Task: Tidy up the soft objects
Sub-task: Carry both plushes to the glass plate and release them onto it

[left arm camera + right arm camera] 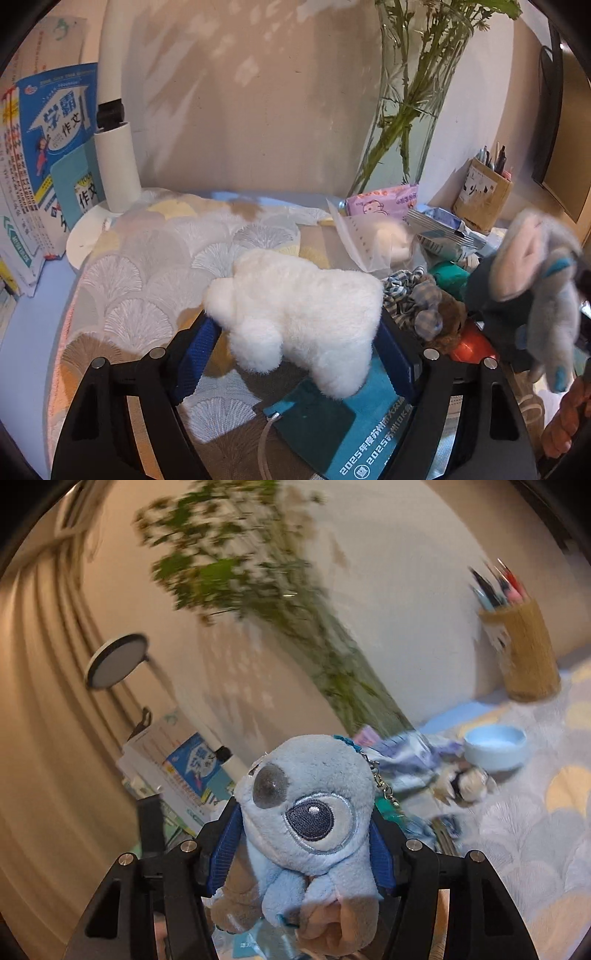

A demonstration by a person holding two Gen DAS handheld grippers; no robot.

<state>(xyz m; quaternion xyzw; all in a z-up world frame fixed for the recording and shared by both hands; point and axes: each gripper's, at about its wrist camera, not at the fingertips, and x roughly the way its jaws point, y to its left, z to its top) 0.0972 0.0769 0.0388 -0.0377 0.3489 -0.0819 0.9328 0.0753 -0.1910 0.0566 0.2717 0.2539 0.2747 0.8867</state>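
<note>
Patterned cloth [147, 266] below; left hand-held gripper [295, 343] clamps white plush [299, 310] lying crosswise; right hand-held gripper [306, 845] clamps blue plush [306, 812] head-up.

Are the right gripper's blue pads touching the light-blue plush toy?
Touching: the right wrist view shows both pads of the right gripper pressed against the light-blue plush toy.

Both handheld tools share a build: the left gripper [295, 343] and right gripper [306, 845] have black angular plastic frames, round silver screws, and blue ribbed pads lining the jaws.

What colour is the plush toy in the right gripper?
Light blue plush toy, clearest in the right wrist view.
</note>
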